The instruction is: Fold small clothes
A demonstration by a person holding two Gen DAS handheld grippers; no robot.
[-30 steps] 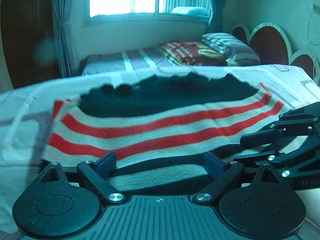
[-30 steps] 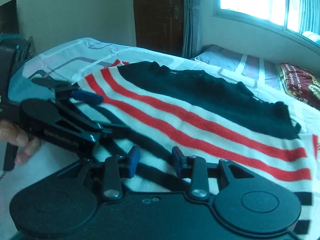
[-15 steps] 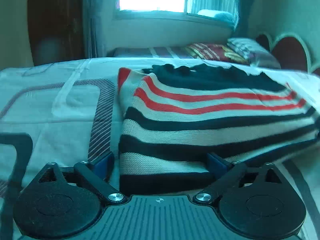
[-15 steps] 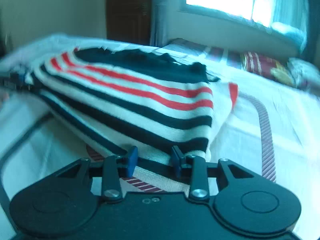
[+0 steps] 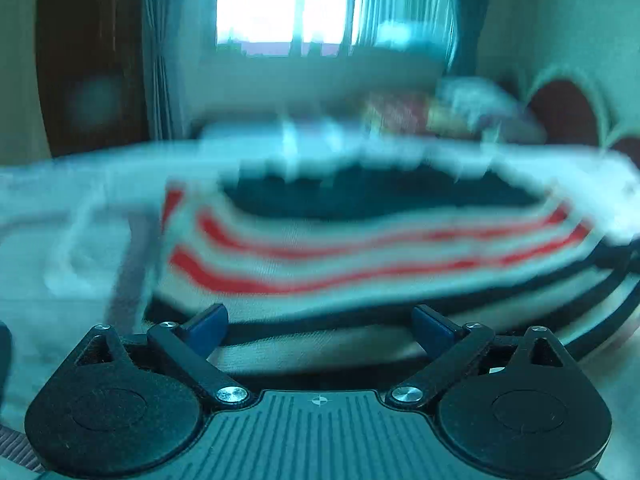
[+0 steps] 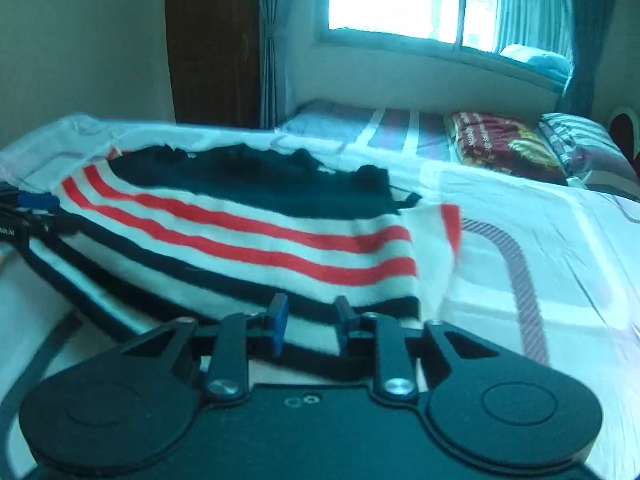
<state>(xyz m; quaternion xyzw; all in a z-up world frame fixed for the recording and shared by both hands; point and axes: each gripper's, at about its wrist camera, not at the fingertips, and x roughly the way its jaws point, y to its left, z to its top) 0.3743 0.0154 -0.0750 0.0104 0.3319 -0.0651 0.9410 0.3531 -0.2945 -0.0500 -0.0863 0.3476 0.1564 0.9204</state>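
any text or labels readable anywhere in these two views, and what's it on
Left gripper, at the left edge of the right wrist view: a small white print on its black body, cut off by the frame and too small to read.
Folded red blanket on the far bed: yellow patterning that may hold lettering, too blurred to read.
Striped sweater and bedsheet: no text.
Left wrist view: motion-blurred, nothing readable.

Both grippers share one build. The left gripper (image 5: 320, 330) has a ribbed black housing with a small crosshair mark, two round black side discs, silver screws beside the discs and blue finger pads (image 5: 206, 324). The right gripper (image 6: 310, 326) has a smooth black housing.
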